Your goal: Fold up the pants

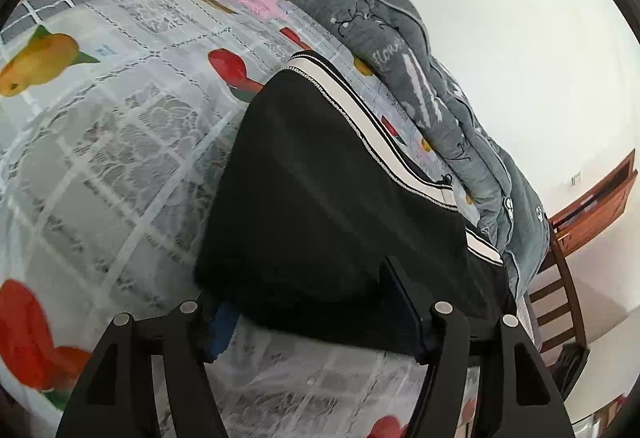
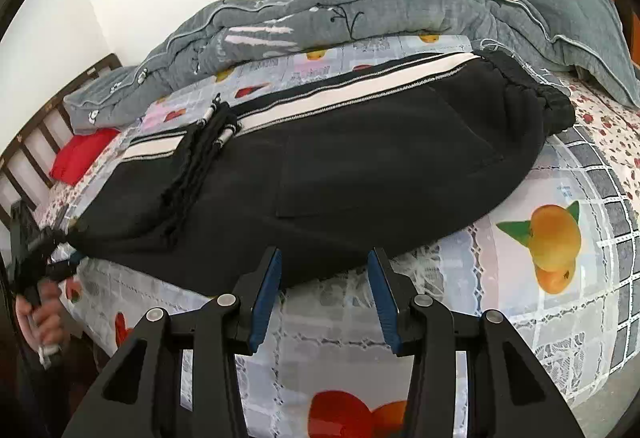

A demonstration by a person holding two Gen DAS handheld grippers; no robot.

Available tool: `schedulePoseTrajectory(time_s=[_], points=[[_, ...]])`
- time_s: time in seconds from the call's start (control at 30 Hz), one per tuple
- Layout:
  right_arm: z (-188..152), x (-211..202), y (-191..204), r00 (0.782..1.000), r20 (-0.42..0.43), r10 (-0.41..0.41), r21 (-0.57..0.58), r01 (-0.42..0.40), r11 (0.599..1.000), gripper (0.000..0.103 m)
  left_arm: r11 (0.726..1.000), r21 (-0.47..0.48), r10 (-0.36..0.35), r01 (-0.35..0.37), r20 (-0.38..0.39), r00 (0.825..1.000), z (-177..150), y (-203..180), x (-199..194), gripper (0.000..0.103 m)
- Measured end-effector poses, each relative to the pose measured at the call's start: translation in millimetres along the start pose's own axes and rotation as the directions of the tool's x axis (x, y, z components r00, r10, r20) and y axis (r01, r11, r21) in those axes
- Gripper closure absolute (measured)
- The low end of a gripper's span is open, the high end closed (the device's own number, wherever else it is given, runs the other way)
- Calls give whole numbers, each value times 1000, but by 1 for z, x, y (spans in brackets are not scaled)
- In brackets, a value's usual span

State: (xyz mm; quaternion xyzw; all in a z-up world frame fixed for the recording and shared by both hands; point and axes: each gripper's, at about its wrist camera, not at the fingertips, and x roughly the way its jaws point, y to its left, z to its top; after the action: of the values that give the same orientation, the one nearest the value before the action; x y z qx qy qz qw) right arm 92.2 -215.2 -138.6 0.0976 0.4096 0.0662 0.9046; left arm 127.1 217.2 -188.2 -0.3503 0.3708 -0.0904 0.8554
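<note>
The black pants (image 2: 320, 166) are of soft thick knit, with a white side stripe and a gathered waistband, folded in a long flat shape. They lie on a bed (image 2: 520, 298) with a lace cover printed with fruit, beside a grey quilt (image 2: 360, 14) under a white wall. Their long axis runs along the quilt. The left gripper (image 1: 316, 322) stands released around the hem; the right gripper (image 2: 324, 274) is released near the front edge.

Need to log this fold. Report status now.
Left gripper open, straddling the pants edge. Right gripper open, empty, at near edge. Pants folded lengthwise on bedsheet. Quilt behind, clear.
</note>
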Motion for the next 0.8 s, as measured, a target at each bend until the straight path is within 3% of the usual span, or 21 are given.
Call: schedulePoseTrajectory(time_s=[0.33,0.6,0.67,0.8], points=[[-3,5,-21,999,-33,-14,29,15,999,59,997,-74,-33,34,10,999,13,-1,15,40],[-4,12,-23,999,-37,9,18,-8,1000,59,990,-137,-24,24,-1,1000,-1,14,2,66],[-2,10,-25,999,-36,3,10,-3,1000,59,989,-145,1,-1,-2,1000,1,11,2,70],[-1,-1,-34,1000,-12,0,1,0,1000,59,990,-62,131,-128,37,991,2,-16,-1,83]])
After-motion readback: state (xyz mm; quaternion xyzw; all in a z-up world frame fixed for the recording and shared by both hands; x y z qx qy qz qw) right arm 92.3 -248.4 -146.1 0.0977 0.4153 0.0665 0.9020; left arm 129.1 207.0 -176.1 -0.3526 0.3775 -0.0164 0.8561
